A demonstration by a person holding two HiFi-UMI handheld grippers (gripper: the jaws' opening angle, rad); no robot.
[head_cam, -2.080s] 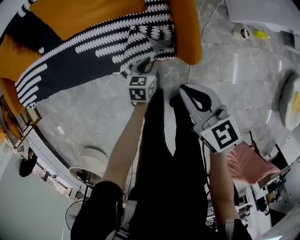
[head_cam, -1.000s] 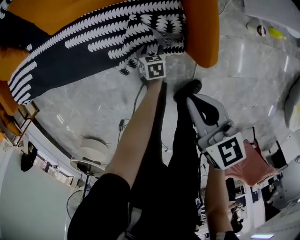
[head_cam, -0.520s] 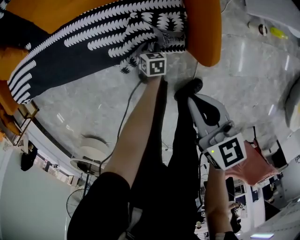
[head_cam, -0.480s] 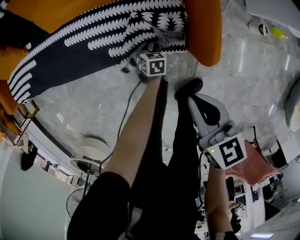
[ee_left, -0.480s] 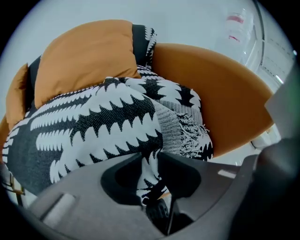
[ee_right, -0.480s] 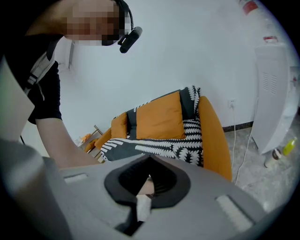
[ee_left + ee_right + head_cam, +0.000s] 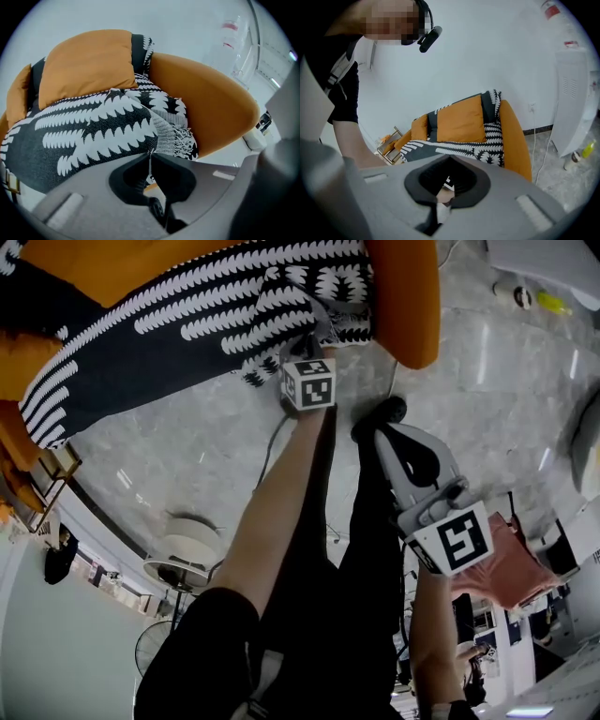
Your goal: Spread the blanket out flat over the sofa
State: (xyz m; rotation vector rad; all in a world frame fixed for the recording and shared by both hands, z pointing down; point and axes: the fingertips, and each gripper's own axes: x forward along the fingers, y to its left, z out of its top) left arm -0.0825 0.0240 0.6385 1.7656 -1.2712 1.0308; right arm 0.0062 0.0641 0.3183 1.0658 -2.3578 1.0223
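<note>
A black-and-white patterned blanket (image 7: 187,324) lies bunched across the seat of an orange sofa (image 7: 403,296), and its fringed corner hangs over the front edge. My left gripper (image 7: 314,338) is at that corner. In the left gripper view its jaws (image 7: 150,153) are shut, pinching the blanket (image 7: 93,136) at its lower edge. An orange cushion (image 7: 84,65) leans on the sofa back. My right gripper (image 7: 380,418) hangs lower, above the floor and away from the sofa, shut on nothing. In the right gripper view it (image 7: 449,158) faces the sofa (image 7: 515,136) from a distance.
The floor is grey marble. A small rack (image 7: 47,474) stands by the sofa's left end and a round white base (image 7: 183,563) is nearer me. Bottles (image 7: 525,301) and a white appliance (image 7: 576,93) are at the right, and a pink cloth (image 7: 511,563) lies at the lower right.
My left gripper has reached forward to the blanket's hanging corner and now sits against it with its jaws together. The right gripper has stayed almost still.
</note>
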